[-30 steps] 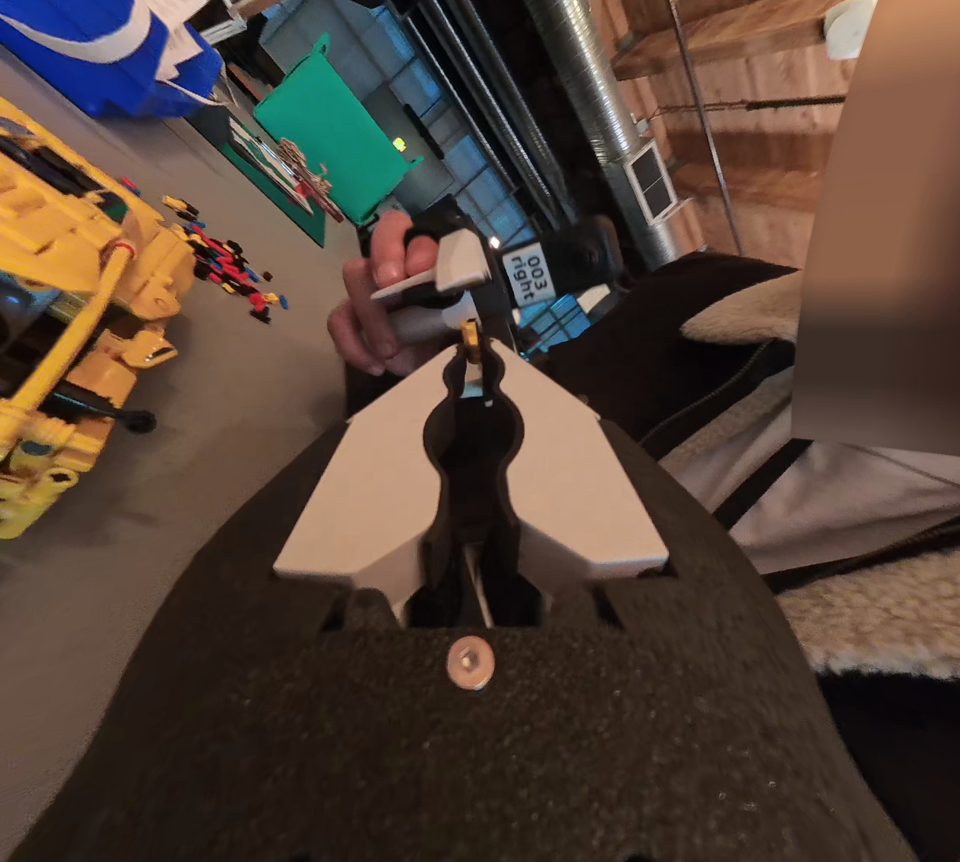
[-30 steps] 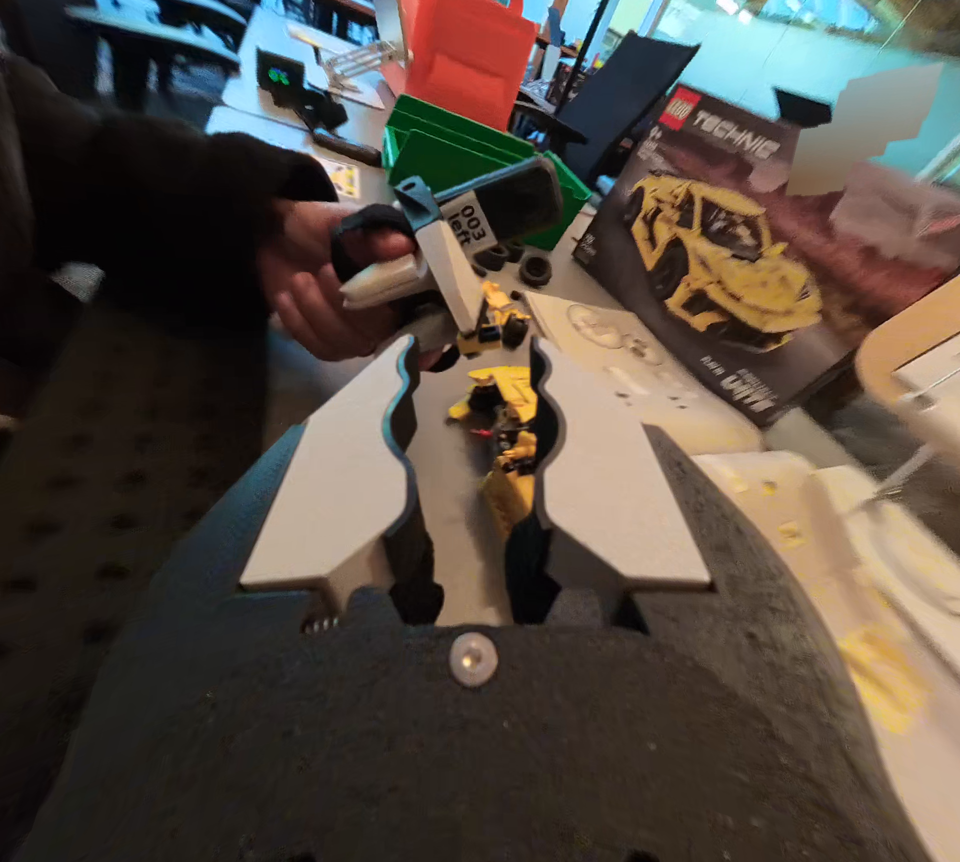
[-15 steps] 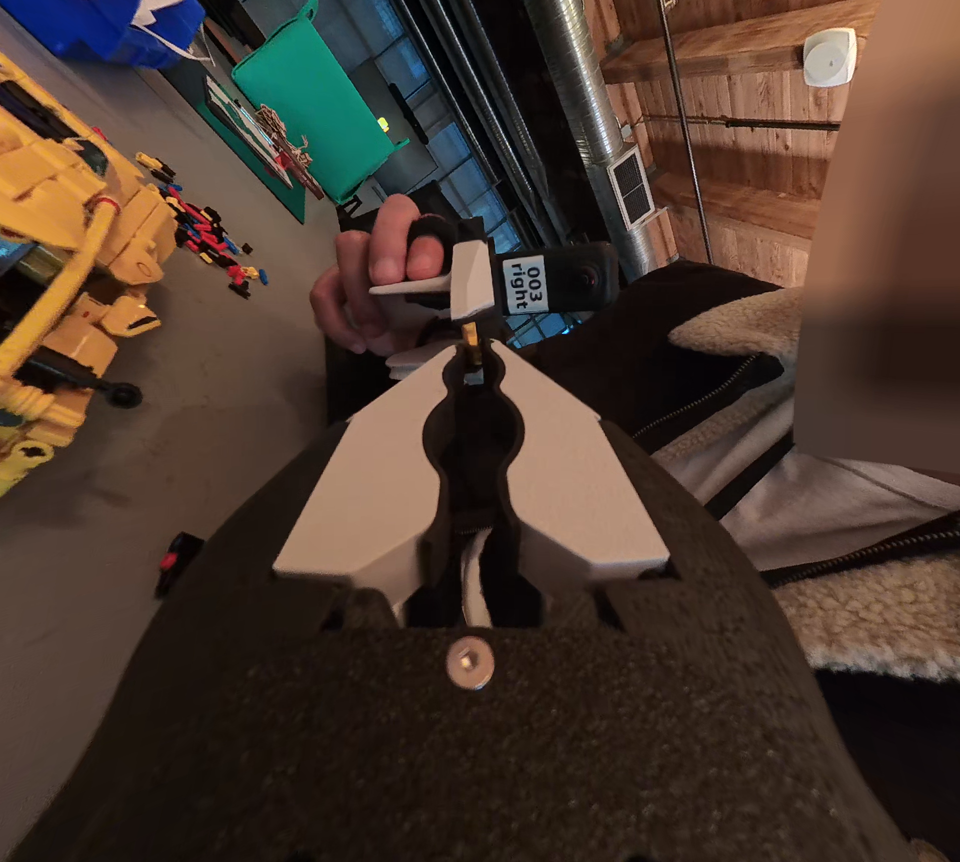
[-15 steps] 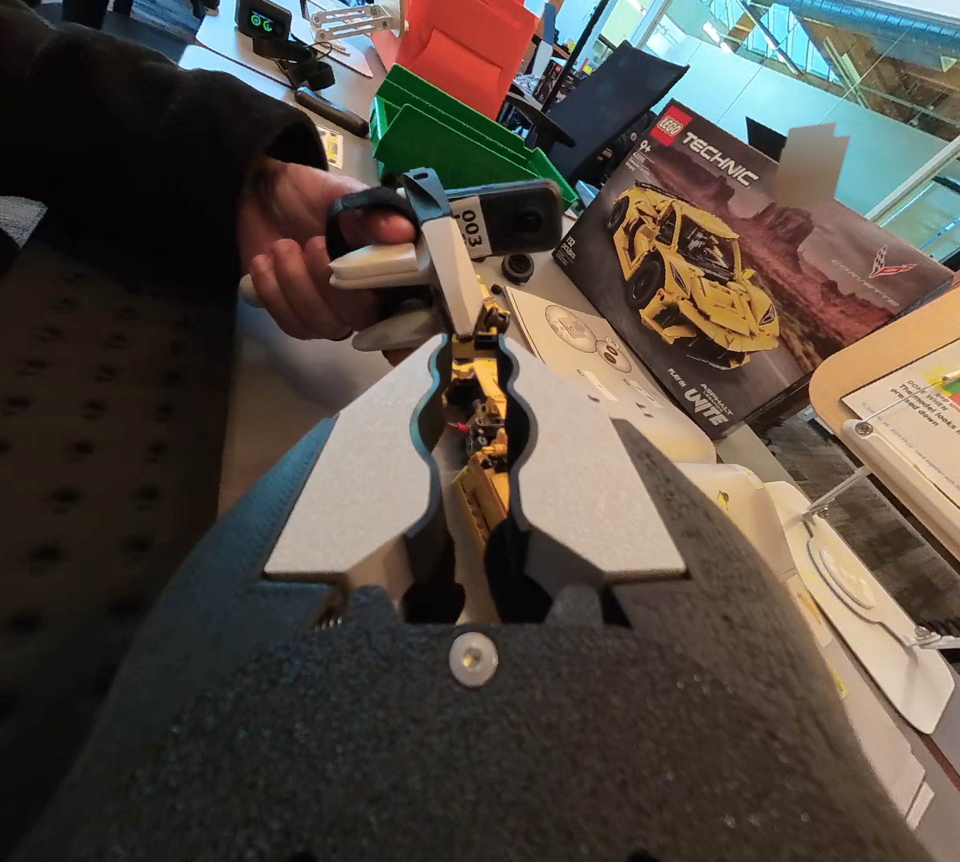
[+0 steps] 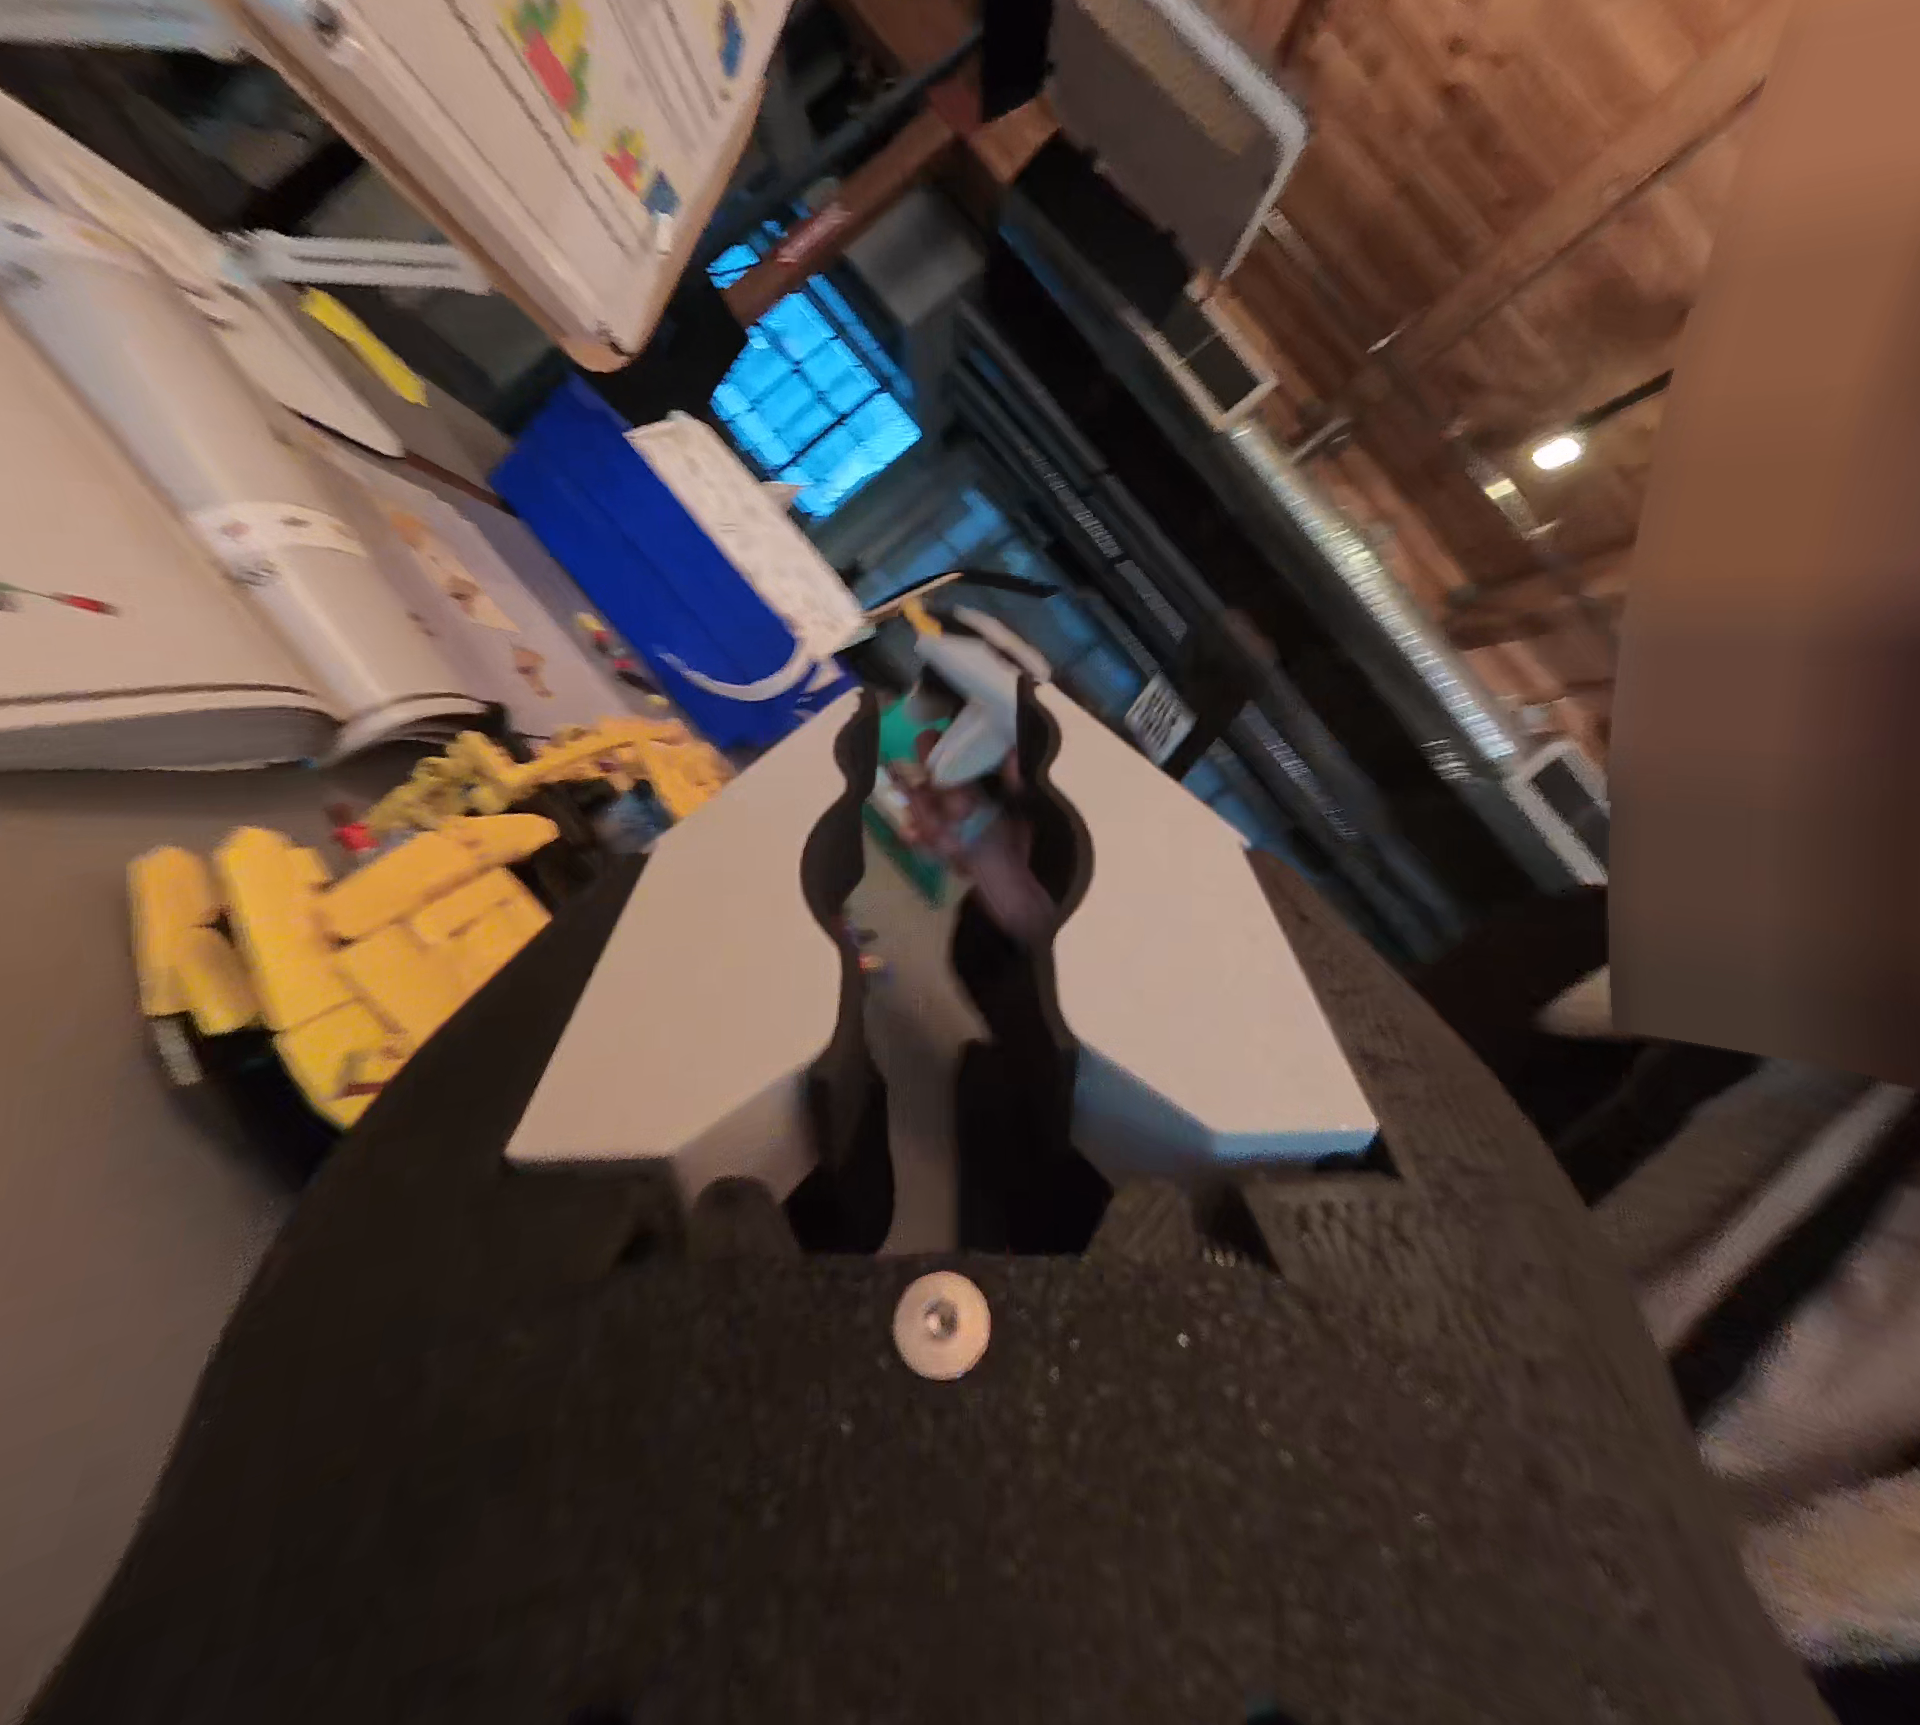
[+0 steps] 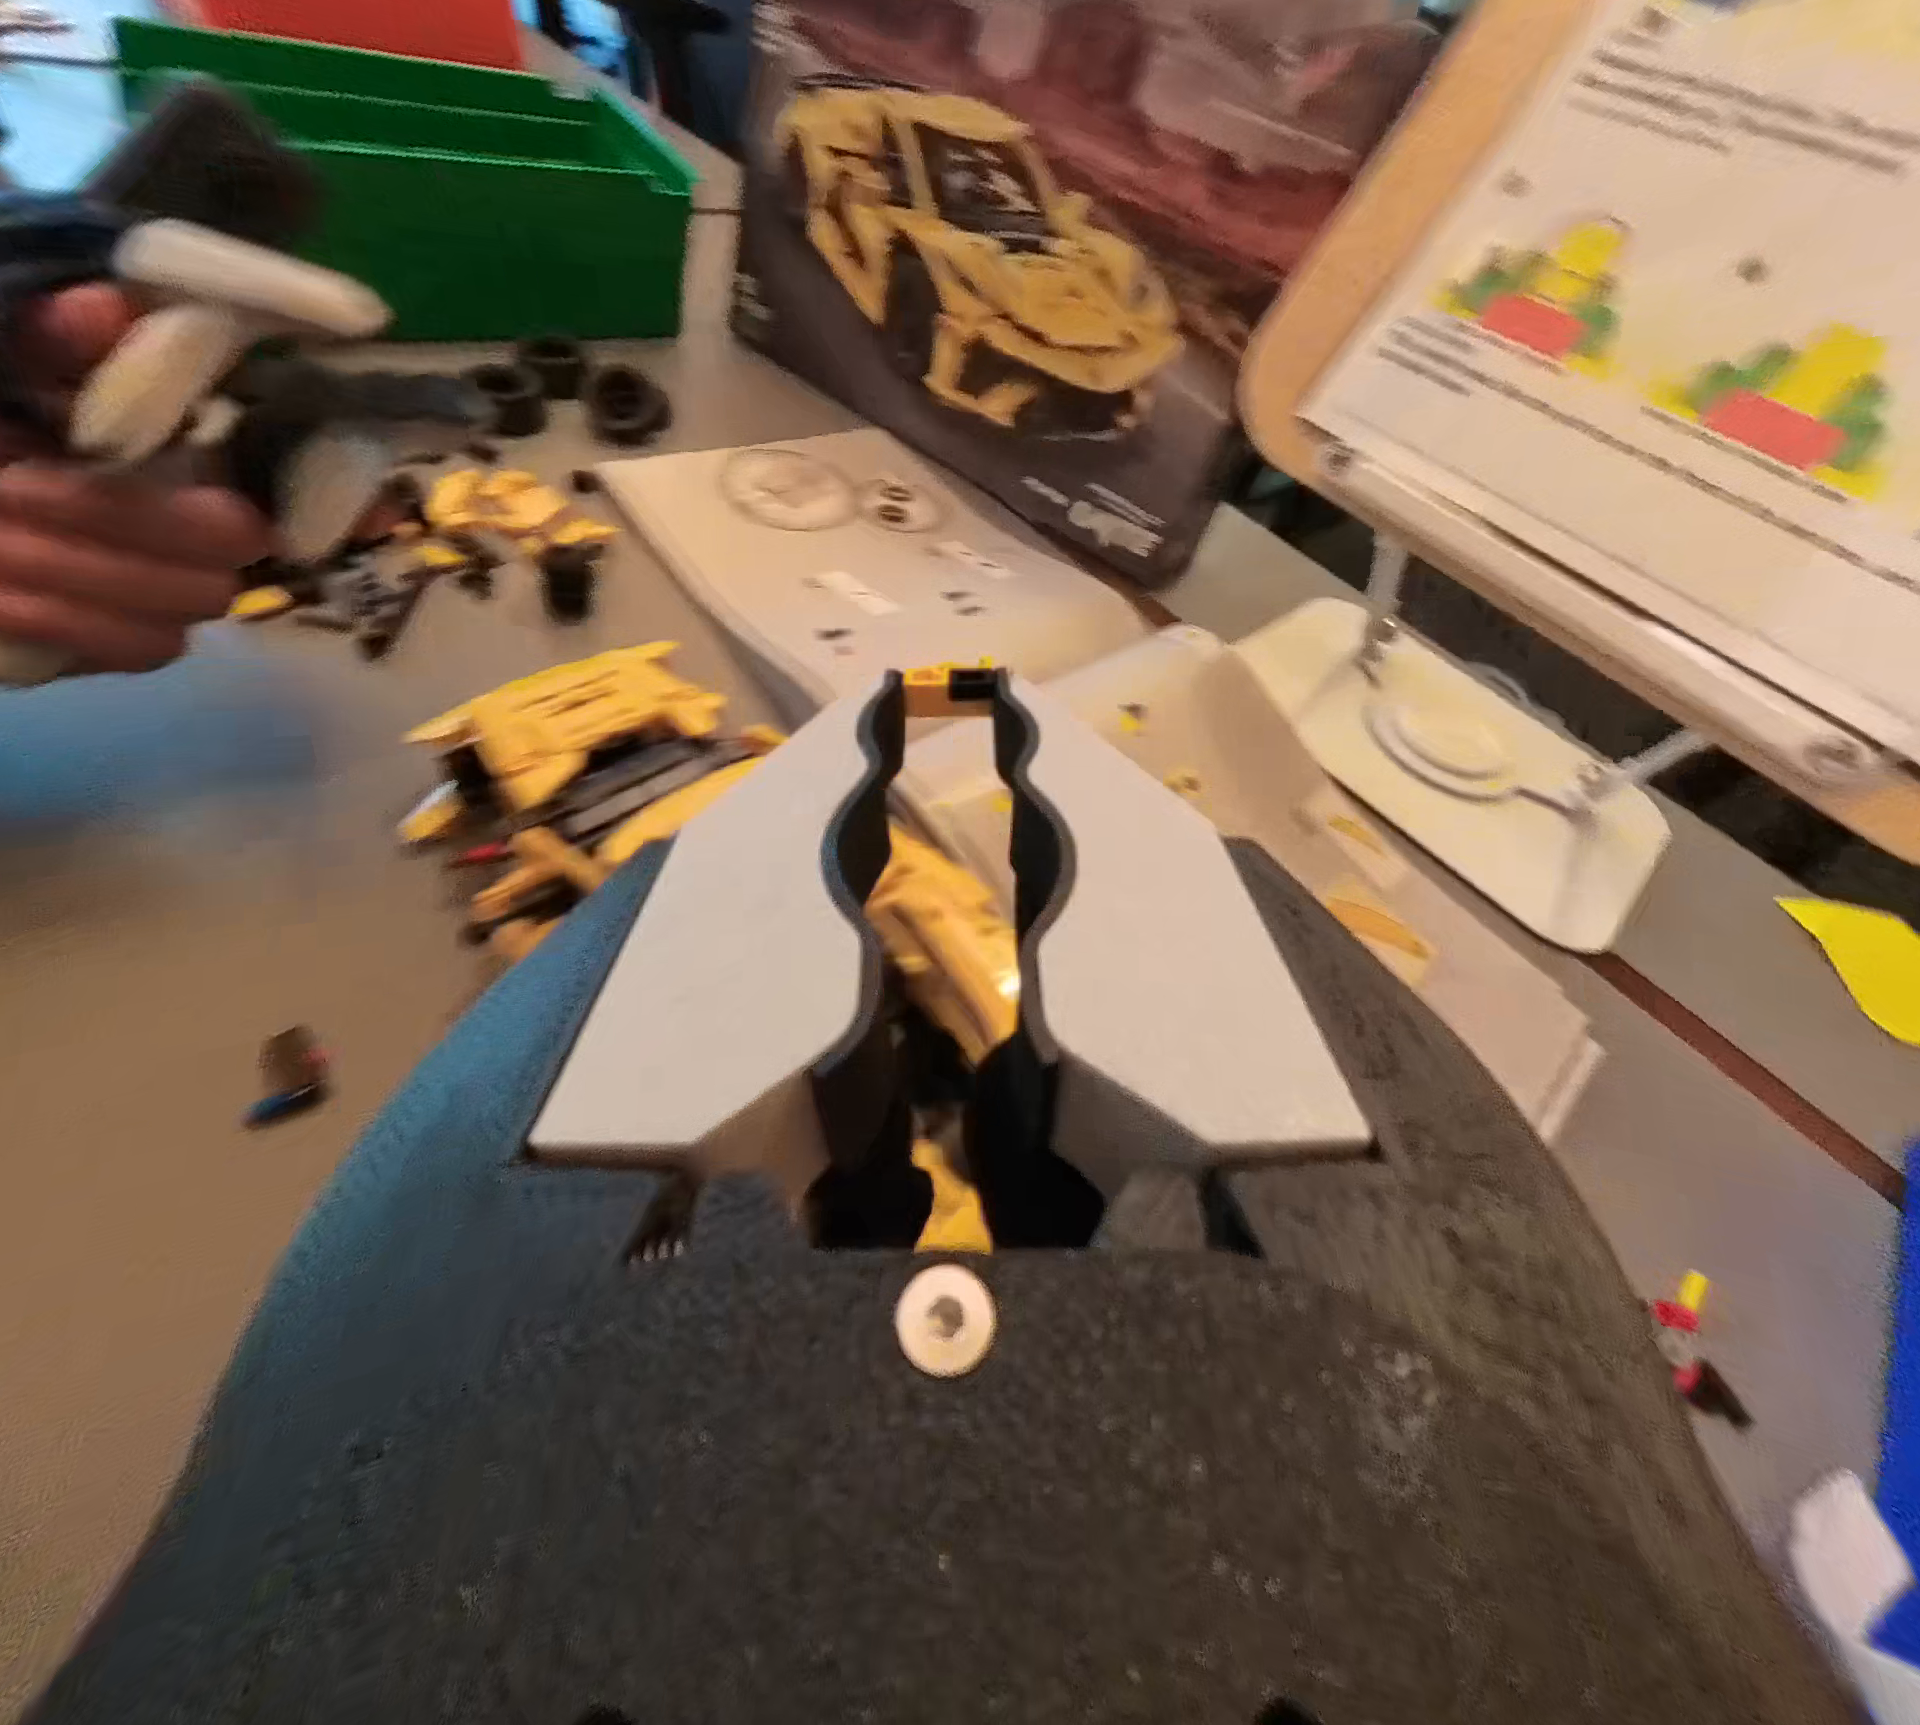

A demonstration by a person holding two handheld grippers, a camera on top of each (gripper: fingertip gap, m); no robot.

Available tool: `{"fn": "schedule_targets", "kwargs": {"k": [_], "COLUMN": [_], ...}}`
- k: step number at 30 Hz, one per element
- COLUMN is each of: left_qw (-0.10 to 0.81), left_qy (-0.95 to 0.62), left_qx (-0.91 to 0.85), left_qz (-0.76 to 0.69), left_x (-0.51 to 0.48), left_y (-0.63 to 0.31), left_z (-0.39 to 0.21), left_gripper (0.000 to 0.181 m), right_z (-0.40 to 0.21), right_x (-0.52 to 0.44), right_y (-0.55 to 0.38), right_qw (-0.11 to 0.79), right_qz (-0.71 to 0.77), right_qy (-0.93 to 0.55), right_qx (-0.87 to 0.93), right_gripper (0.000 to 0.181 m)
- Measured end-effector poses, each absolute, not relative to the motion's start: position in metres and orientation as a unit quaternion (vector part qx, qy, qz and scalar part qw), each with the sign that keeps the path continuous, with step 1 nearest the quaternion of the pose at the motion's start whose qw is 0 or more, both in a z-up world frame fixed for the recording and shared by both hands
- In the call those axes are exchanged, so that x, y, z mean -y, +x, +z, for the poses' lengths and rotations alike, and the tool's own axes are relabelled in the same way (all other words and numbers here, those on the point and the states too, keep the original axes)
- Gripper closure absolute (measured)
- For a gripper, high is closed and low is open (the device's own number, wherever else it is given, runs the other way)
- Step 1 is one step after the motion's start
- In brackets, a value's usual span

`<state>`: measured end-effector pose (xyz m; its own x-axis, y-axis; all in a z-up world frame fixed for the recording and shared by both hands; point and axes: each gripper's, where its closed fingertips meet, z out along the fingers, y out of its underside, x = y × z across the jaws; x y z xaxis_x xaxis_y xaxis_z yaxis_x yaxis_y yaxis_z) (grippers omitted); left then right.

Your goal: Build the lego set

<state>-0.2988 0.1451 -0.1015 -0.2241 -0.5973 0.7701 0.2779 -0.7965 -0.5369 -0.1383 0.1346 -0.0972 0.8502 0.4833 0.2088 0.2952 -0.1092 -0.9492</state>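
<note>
My right gripper (image 6: 943, 688) is shut on a small yellow and black lego piece (image 6: 940, 676), pinched at the fingertips above the table. The yellow lego car model (image 6: 566, 735) lies on the grey table below and left of it, partly hidden by the fingers. My left gripper (image 5: 943, 707) is open and empty, raised off the table; the car model (image 5: 343, 932) lies to its lower left. In the right wrist view the left gripper (image 6: 197, 325) shows blurred at far left, held by a hand (image 6: 94, 553). Part of the right gripper shows between the left gripper's fingers.
The lego box (image 6: 987, 221) stands at the back, a green bin (image 6: 416, 221) to its left. Black tyres (image 6: 582, 397), loose parts (image 6: 468, 522) and an instruction booklet (image 6: 831, 553) lie between. A board with sheets (image 6: 1662, 221) on a white stand (image 6: 1455, 740) is right. A blue bin (image 5: 665, 574) is behind. My right fingertips sit around 15 centimeters from my left ones.
The small yellow piece passed from my left gripper to my right. The left gripper opened, and the two grippers drew apart. Both views swung toward the table and the board.
</note>
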Motion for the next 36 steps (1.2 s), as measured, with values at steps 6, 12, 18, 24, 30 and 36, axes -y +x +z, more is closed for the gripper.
{"fn": "schedule_targets", "kwargs": {"k": [6,12,18,24,30,36], "left_qw": [0.447,0.435,0.429,0.415,0.417,0.415], "left_qy": [-0.646,-0.663,-0.672,-0.674,-0.672,-0.656], "left_qx": [-0.224,-0.275,-0.306,-0.295,-0.309,-0.328], "left_qz": [-0.577,-0.544,-0.521,-0.535,-0.528,-0.538], "left_x": [-0.177,-0.169,-0.165,-0.165,-0.162,-0.152], "left_y": [-0.311,-0.296,-0.289,-0.289,-0.287,-0.281], "left_z": [-0.123,-0.137,-0.149,-0.152,-0.151,-0.145], "left_gripper": [0.155,0.155,0.155,0.155,0.155,0.156], "right_z": [-0.151,-0.164,-0.164,-0.162,-0.149,-0.108], "right_x": [-0.187,-0.17,-0.165,-0.165,-0.161,-0.088], "right_y": [-0.066,-0.065,-0.067,-0.074,-0.092,-0.199], "right_qw": [0.564,0.538,0.543,0.547,0.571,0.55], "right_qz": [0.058,0.069,0.079,0.094,0.106,0.361], "right_qy": [-0.817,-0.833,-0.829,-0.823,-0.798,-0.662], "right_qx": [0.107,0.106,0.112,0.121,0.161,0.358], "right_gripper": [0.167,0.166,0.166,0.166,0.166,0.166]}}
